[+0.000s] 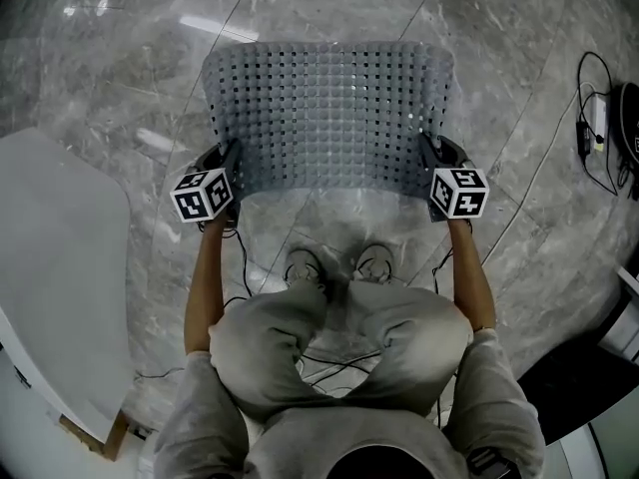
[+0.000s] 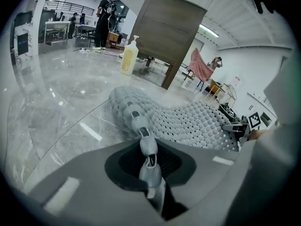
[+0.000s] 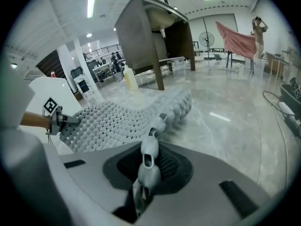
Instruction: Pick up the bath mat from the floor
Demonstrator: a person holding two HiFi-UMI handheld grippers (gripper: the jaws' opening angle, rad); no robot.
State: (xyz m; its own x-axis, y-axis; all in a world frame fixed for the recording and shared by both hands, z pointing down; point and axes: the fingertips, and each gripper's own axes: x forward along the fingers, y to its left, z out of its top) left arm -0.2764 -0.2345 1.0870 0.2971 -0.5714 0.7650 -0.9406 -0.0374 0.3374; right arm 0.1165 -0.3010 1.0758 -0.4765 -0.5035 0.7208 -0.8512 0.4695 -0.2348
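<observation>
Grey, hole-dotted rubber, the bath mat (image 1: 329, 118) stretches between our two hands. We see the left gripper (image 1: 228, 171) clamped tight on its near left corner and the right gripper (image 1: 431, 163) clamped on its near right corner. The mat's far edge sags down to the marble floor (image 1: 120, 58) beyond.

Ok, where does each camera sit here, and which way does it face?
Head view: on the person's head, facing steeply down at the bath mat; forearms and knees show.
Left gripper view: on the left gripper, along jaws shut on the mat's edge, toward the right gripper.
Right gripper view: the mirror image, toward the left gripper.
Shared: both gripper views show cabinet and bottle.
</observation>
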